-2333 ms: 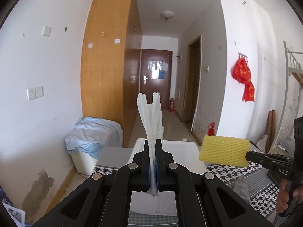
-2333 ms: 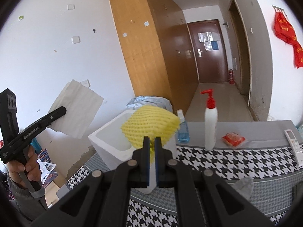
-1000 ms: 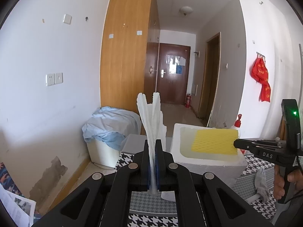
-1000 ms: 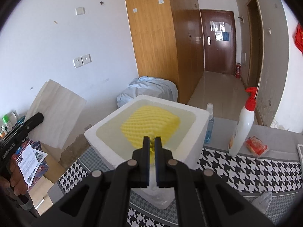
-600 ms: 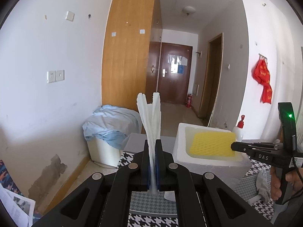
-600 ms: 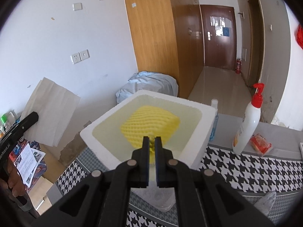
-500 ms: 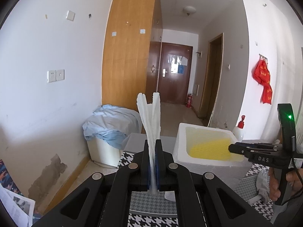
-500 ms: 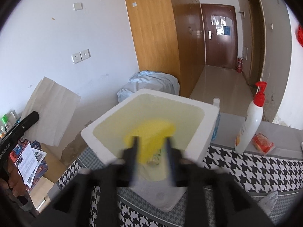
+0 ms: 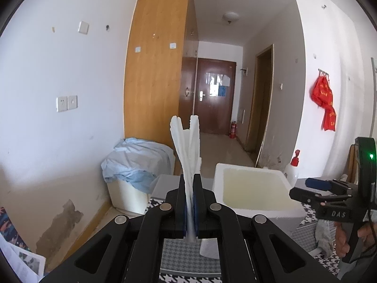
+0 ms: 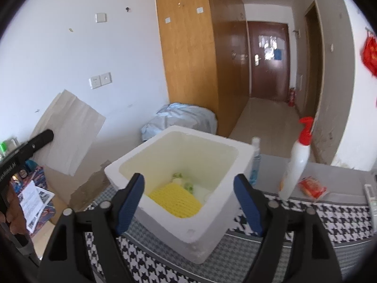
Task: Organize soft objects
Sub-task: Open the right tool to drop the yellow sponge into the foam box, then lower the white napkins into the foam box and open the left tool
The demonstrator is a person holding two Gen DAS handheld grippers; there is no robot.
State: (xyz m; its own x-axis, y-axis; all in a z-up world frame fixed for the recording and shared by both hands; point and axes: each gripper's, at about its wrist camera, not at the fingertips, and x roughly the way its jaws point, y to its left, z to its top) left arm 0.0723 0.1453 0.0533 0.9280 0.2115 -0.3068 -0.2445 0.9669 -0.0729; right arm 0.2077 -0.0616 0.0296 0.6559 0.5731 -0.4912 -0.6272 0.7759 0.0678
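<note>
right wrist view: right gripper (image 10: 188, 200) fingers wide above foam box (image 10: 212, 224); left gripper (image 9: 190, 208) clamps white sheet (image 9: 186, 146), which may catch the rim.

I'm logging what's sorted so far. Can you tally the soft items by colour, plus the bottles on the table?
Yellow foam net sheet, lying in the white foam box: 1
White soft sheet, shut in the left claw: 1
White pump bottle with red top: 1
Small clear blue bottle: 1
Total: 4
Right claw is open, holding nothing.
</note>
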